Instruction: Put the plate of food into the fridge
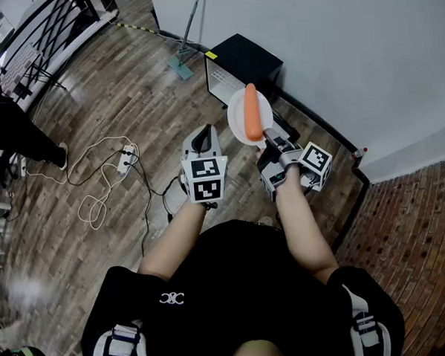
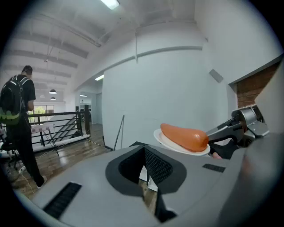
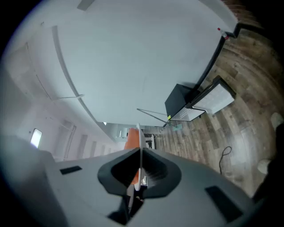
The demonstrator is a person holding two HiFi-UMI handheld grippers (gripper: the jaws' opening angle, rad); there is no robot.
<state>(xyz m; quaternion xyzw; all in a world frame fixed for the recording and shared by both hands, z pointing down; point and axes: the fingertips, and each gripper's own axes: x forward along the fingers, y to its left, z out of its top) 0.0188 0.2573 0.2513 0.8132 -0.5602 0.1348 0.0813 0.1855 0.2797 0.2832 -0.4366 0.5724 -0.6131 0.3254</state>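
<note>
The left hand-held gripper has its jaws drawn together with nothing between them. Just beside it, the right hand-held gripper pinches the near rim of a round white plate carrying a long orange sausage-shaped piece of food, held above the wooden plank floor. Beyond stands a small black box-shaped fridge, against the white wall.

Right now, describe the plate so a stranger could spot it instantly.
Start at the white wall and the black box at its foot. Just in front of it, the right gripper holds a small white plate by its rim. It alone carries a long orange piece of food.
</note>
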